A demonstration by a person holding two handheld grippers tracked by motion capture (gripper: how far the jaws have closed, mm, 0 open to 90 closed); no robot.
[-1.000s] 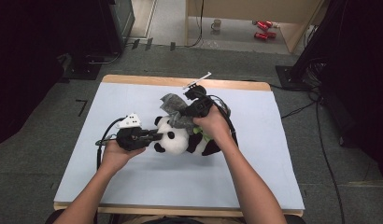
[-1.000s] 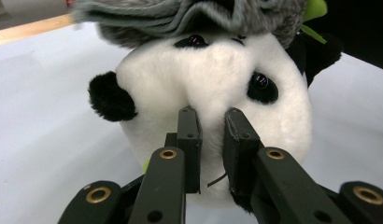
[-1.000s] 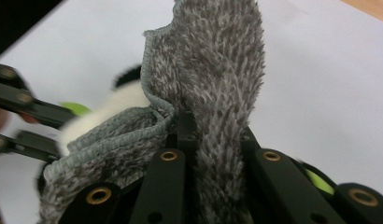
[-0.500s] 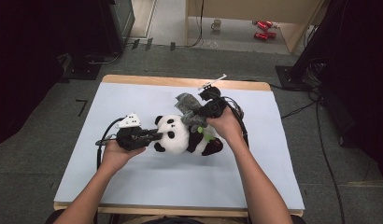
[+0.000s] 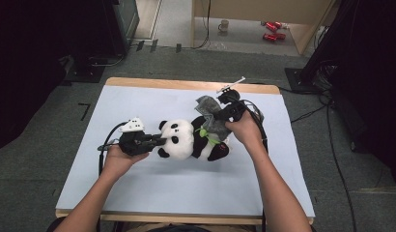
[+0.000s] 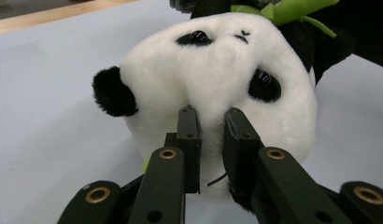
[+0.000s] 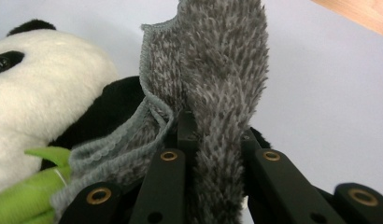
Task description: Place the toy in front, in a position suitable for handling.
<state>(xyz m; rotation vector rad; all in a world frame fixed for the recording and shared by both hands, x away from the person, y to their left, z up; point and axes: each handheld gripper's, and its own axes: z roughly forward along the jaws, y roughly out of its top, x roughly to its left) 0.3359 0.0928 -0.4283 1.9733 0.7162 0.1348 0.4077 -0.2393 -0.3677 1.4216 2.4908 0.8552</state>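
Beyond the tabletop (image 5: 138, 193): a mug (image 5: 224, 25) and red cans (image 5: 270, 30) on the floor, well apart. Toy panda (image 5: 186, 140) lying mid-tabletop, nothing blocking it. Left hand-held gripper (image 5: 155, 140) narrowed, pinching the panda's head. Right hand-held gripper (image 5: 216, 116) clamped on grey fuzzy cloth (image 5: 208, 113) over the panda's body.

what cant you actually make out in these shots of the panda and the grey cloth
- High view: the left tongs meet the panda, but the contact is too small to read.
- Right gripper view: the grey cloth covers the right tongs, hiding the pads.
- Left gripper view: the panda's body is cut off by the top edge.
- High view: the green piece on the panda is too small to identify.
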